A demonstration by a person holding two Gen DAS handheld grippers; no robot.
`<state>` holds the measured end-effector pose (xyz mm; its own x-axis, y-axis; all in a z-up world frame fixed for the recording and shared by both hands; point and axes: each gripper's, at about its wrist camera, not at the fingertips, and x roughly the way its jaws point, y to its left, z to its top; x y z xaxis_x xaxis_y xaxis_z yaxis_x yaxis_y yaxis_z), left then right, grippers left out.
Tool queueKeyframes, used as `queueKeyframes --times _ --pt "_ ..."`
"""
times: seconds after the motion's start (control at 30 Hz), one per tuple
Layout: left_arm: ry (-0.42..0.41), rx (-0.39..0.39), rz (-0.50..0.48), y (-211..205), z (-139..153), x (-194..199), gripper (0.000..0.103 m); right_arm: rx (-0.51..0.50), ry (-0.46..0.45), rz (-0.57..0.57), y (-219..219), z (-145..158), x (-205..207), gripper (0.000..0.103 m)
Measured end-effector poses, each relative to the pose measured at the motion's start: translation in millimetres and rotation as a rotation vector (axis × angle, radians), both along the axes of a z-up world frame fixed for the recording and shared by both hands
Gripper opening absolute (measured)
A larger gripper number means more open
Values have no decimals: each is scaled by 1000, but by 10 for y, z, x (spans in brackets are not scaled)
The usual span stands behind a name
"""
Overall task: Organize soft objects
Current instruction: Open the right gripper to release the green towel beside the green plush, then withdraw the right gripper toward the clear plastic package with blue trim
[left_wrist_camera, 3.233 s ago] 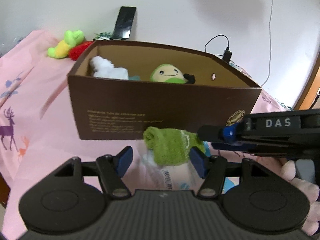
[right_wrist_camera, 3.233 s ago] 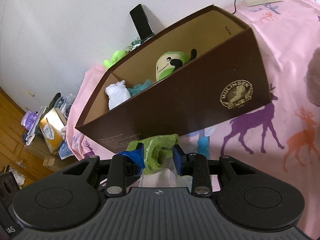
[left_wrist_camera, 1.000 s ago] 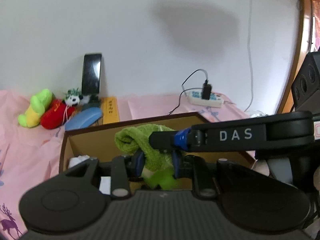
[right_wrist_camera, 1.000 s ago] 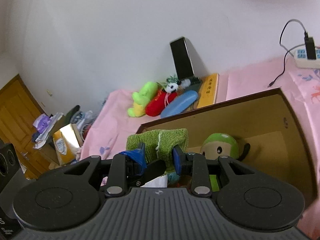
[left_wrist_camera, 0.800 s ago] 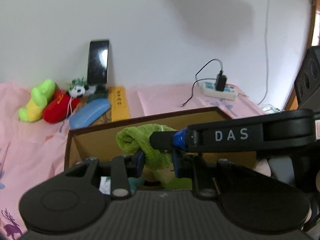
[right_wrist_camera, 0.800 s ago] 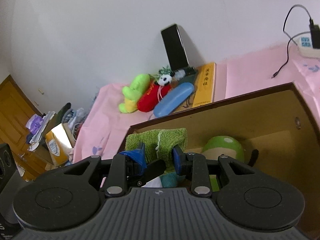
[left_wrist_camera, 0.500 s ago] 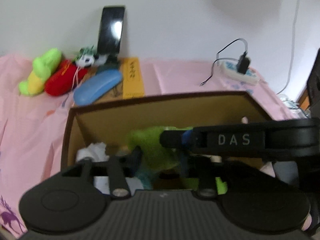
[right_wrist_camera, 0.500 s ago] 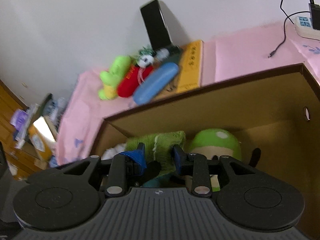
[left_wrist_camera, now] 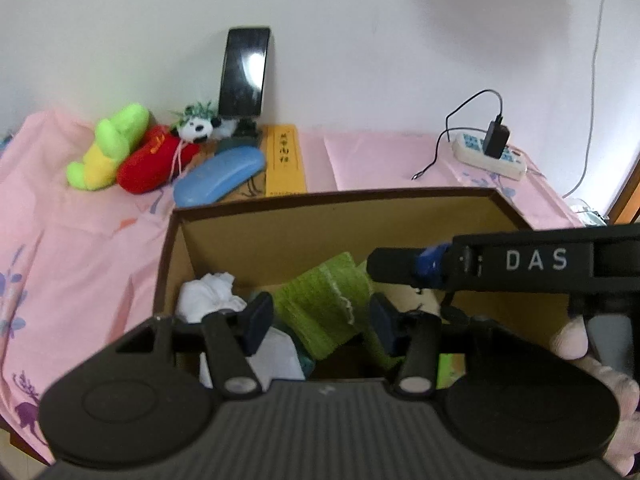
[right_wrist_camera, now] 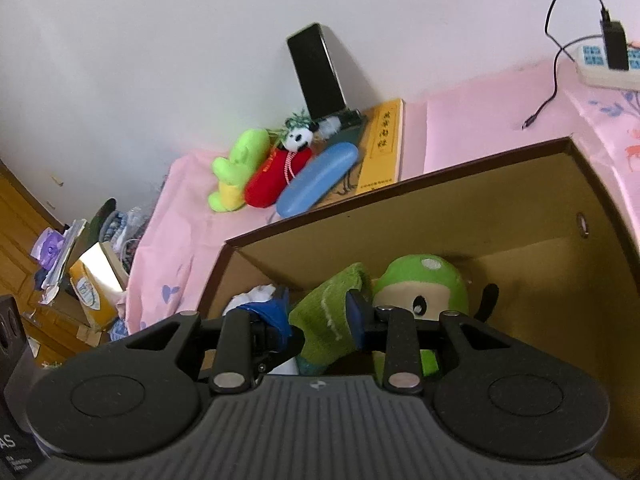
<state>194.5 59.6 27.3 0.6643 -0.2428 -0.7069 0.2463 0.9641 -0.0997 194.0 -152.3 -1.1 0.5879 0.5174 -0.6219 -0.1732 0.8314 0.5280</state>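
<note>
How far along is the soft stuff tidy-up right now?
Partly done. Already in the brown box: a white cloth and a green-capped plush. In hand: the green towel hangs inside the box between the open left gripper; the right gripper looks shut on it. Left: the green-yellow plush, red plush and panda lie outside by the wall.

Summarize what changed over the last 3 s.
Green cloth went from the bed in front of the box up and over its rim, now down inside. Left gripper jaws have spread off it; right gripper still looks clamped on it. White cloth and green plush stayed inside.
</note>
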Motion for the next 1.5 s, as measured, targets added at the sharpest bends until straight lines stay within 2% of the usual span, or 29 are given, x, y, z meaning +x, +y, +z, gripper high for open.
queueKeyframes --times 0.13,0.43,0.9,1.23,1.5 --pt "-50 29 8 -70 143 -256 52 8 -33 -2 -1 116 -178 15" --pt "-104 69 28 -130 351 -719 56 -8 -108 4 74 291 -613 15" --pt "-128 136 41 -201 331 -1222 59 17 -108 -33 20 258 -1104 15" --pt "-96 134 35 -175 131 -1420 61 20 -66 -44 -18 83 -1372 15" --pt "-34 83 -36 -14 -335 -1578 61 28 71 -79 -246 -248 -1573 15"
